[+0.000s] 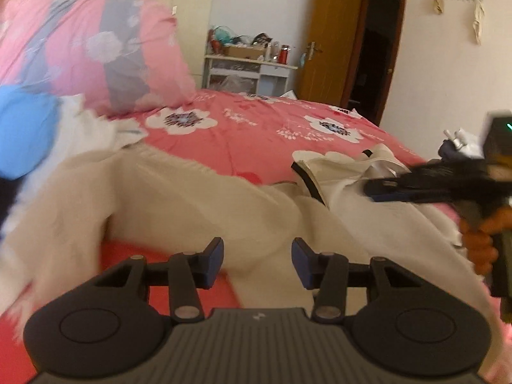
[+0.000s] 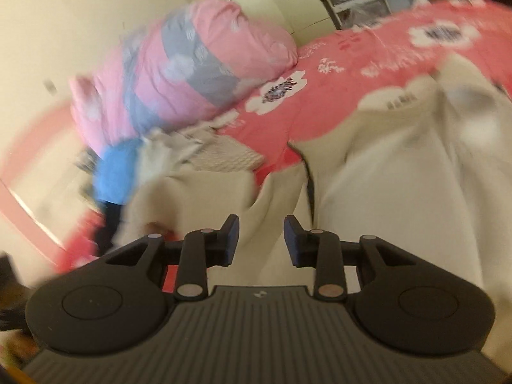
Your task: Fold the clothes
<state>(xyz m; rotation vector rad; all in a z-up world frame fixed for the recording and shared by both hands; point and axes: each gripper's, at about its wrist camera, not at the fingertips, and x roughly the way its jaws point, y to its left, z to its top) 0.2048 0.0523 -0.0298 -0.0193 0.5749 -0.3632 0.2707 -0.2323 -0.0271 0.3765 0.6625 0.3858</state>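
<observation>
At far left in the left wrist view, a blue cloth bundle (image 1: 24, 131) lies against a pink-and-grey flowered quilt roll (image 1: 96, 48) on the bed with the pink flower-print sheet (image 1: 256, 128). The cream-white fleece garment (image 1: 192, 198) is spread across the sheet in front of both cameras, its dark-edged zipper opening (image 1: 308, 179) toward the right. The left gripper (image 1: 257, 262) hangs over the garment, jaws partly apart with nothing between the blue pads. Only this view shows the white shelf unit (image 1: 249, 70), the brown wooden door (image 1: 332, 41) and, at the right edge, the right gripper (image 1: 380, 188) seen side-on above the garment. The right wrist view is motion-blurred; it shows the right gripper (image 2: 260, 240) jaws narrowly apart and empty above the cloth.
</observation>
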